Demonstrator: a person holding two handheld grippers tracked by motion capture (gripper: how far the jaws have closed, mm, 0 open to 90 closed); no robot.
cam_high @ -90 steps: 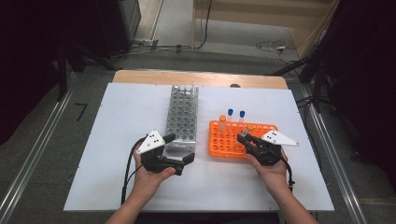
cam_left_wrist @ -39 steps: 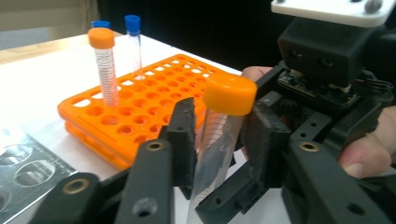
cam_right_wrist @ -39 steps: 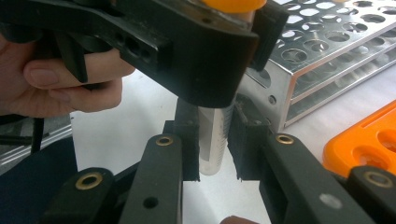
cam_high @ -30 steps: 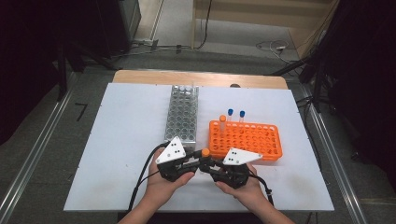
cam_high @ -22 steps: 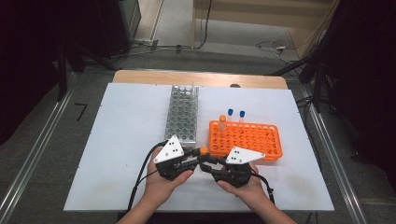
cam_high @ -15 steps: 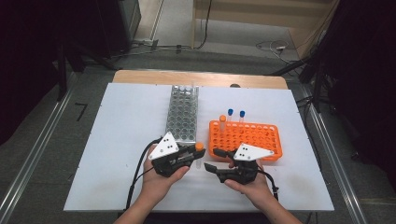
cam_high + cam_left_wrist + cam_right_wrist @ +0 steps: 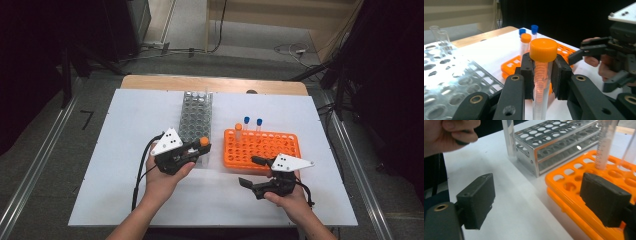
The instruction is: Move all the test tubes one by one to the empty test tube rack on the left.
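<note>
My left gripper (image 7: 541, 75) pinches an orange-capped centrifuge tube (image 7: 542, 75) just below its cap, the two black pads pressed against the clear, graduated wall from either side. The tube stands upright between them, its cone pointing down. A scrap of handwriting shows on the tube's wall near the right pad, too small for me to read; the printed scale lines carry no figures I can make out. In the high view that gripper (image 7: 199, 149) sits left of centre on the white table (image 7: 125, 150), with the tube's cap just beside the near end of the steel tube rack (image 7: 196, 112).

My right gripper (image 7: 536, 202) has just been opening: its jaws stand wide apart with nothing between them but bare table. In the high view it (image 7: 250, 172) lies at the near right, just in front of the orange tube rack (image 7: 262, 147), well apart from my left hand.

The orange rack stands right of the steel one. At its far left it holds another orange-capped tube (image 7: 238, 131) and two blue-capped tubes (image 7: 252, 122), all upright. A few clear glass tubes (image 7: 196, 95) stand at the steel rack's far end.
</note>
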